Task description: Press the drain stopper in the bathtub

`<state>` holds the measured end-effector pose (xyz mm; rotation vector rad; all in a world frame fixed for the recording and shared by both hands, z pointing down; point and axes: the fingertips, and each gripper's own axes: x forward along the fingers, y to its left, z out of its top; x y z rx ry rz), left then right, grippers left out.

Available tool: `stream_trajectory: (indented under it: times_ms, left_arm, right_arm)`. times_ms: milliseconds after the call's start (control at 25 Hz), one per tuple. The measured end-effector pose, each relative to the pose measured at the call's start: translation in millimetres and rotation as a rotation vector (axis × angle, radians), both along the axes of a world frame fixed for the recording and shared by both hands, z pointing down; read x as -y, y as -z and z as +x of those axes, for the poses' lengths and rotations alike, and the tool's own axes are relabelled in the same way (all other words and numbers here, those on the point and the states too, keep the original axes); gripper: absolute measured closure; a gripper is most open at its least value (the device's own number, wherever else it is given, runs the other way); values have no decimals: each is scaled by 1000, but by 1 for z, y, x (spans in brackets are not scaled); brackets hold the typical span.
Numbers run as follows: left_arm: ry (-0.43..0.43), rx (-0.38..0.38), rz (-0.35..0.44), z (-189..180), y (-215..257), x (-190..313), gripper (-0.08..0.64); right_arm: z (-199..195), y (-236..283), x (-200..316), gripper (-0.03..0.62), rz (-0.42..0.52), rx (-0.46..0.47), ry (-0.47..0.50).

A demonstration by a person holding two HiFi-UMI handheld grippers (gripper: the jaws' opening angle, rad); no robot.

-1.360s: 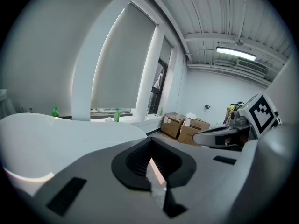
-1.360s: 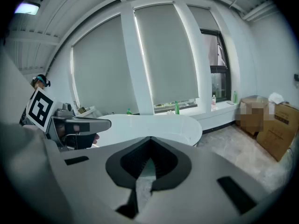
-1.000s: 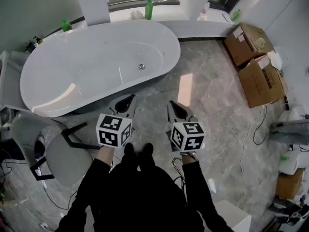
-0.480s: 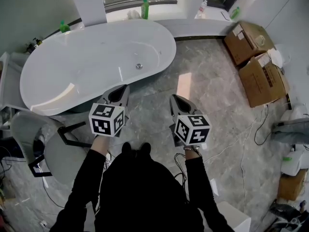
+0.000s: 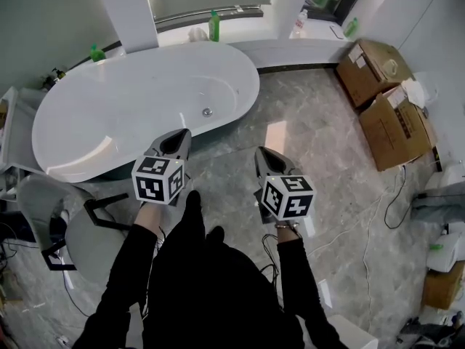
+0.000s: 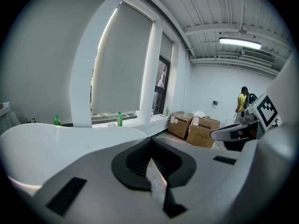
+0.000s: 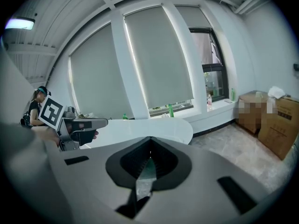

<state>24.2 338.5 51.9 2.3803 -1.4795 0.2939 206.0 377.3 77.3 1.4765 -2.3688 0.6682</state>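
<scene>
Moved: left gripper closer to bathtub.
Drain stopper: upper centre, beyond both grippers' fingertips, untouched.
Jaws: left gripper and right gripper closed, empty.

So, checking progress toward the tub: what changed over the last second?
The person stepped toward the bathtub, one shoe now ahead; the left gripper drifted slightly left. The right gripper barely moved. Both remain shut and empty, well short of the drain stopper, which is untouched.
</scene>
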Motion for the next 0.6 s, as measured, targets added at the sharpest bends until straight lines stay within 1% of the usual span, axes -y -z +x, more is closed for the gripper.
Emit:
stream_trajectory:
  times_ms: [320, 480, 600]
  left_arm:
    - [-14, 9, -14, 5, -9, 44, 555]
    - [-1, -11, -36, 1, -21, 78, 555]
    - [-11, 3, -50, -4, -30, 112, 555]
  right_arm:
    - [-2, -9, 41, 592, -19, -15, 9]
    - [-7, -18, 74, 592, -39, -22, 7]
    - [-12, -25, 106, 592, -60, -29, 4]
